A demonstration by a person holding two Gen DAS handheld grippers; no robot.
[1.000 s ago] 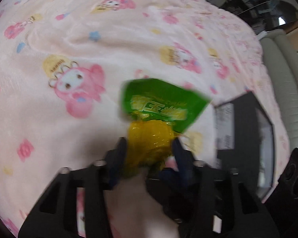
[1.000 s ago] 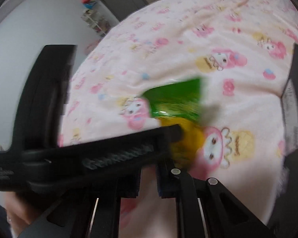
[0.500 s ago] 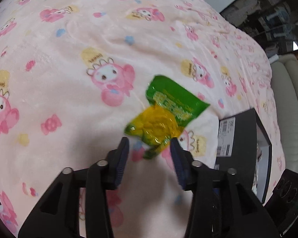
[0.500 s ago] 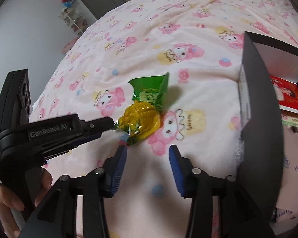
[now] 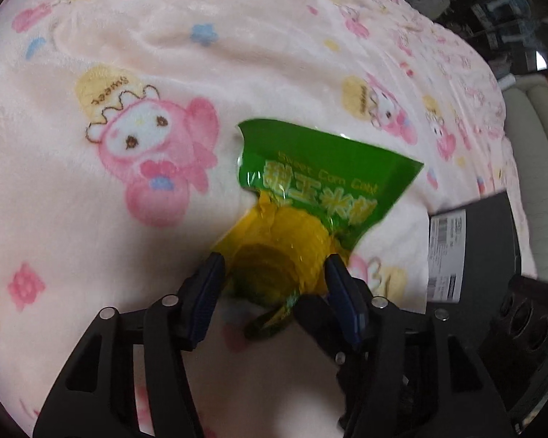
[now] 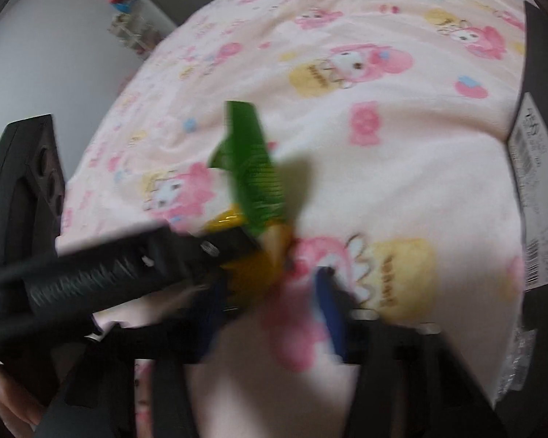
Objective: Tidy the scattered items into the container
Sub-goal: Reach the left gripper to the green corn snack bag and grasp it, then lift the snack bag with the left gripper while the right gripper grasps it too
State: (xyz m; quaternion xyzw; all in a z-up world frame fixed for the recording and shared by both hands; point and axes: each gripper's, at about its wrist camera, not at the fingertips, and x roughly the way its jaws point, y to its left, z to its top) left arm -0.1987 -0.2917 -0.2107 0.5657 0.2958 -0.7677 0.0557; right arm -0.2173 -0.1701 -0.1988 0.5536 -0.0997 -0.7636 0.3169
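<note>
A green and yellow sweet corn packet sits on the pink cartoon blanket. My left gripper has its jaws on both sides of the packet's yellow end and grips it. In the right wrist view the packet stands tilted up, held by the left gripper's black body. My right gripper is open just below the packet, blurred. The black container with a white label stands at the right.
The container's wall also shows at the right edge of the right wrist view. A grey cushioned edge lies past the blanket. A shelf with small items stands by the far wall.
My left gripper has closed in on the packet's yellow end and taken hold of it. The packet has tilted up. My right gripper has moved closer to the packet.
</note>
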